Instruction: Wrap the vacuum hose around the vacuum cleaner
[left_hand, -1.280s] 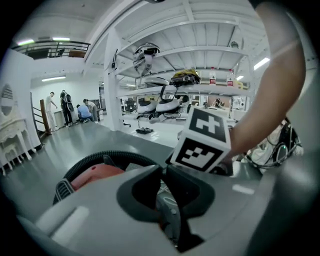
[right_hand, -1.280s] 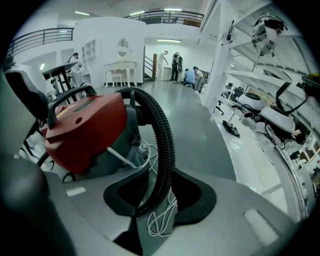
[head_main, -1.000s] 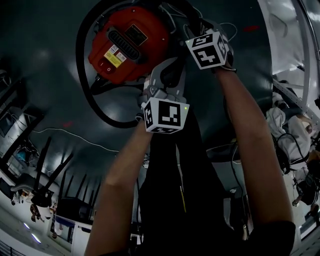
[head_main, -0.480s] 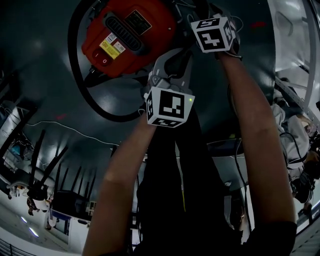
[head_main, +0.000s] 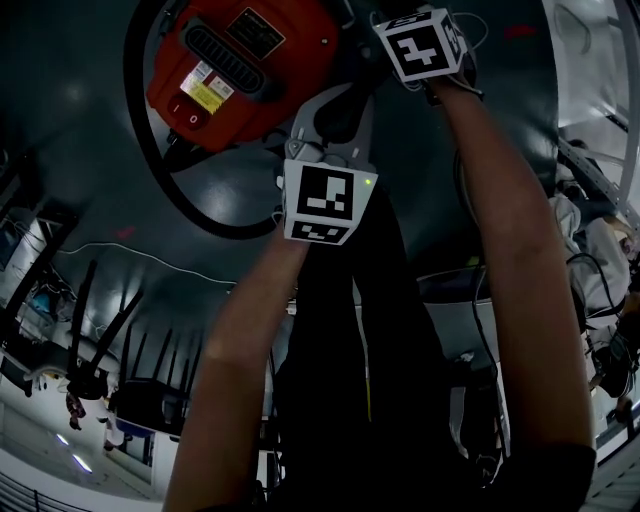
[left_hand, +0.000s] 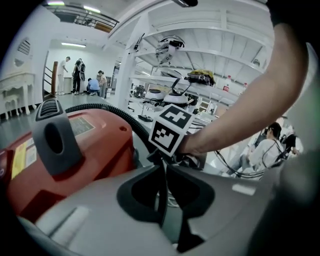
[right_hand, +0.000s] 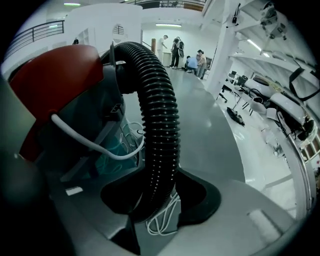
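At the left, a black, ribbed, flexible plastic hose (right_hand: 160, 125) lies in a loose loop on the dark glossy floor (head_main: 70, 120). It curves around the rounded, red, hard-shelled plastic vacuum cleaner (head_main: 240, 70), whose top carries a grey moulded piece with an oval opening (left_hand: 55, 140). Next comes the left claw (left_hand: 162, 175), just beside the red shell, its jaws drawn together to a slit with nothing between them. Further right, the right claw (right_hand: 162, 197) clasps the hose where it arches up towards the machine, and its jaws have just been closing on the ridges. A thin white cable (right_hand: 90, 142) sags alongside. We judge the hose light and springy, easy to bend yet inclined to uncoil. Its ridges should give good purchase, so we would grip it mid-length, close to the body.
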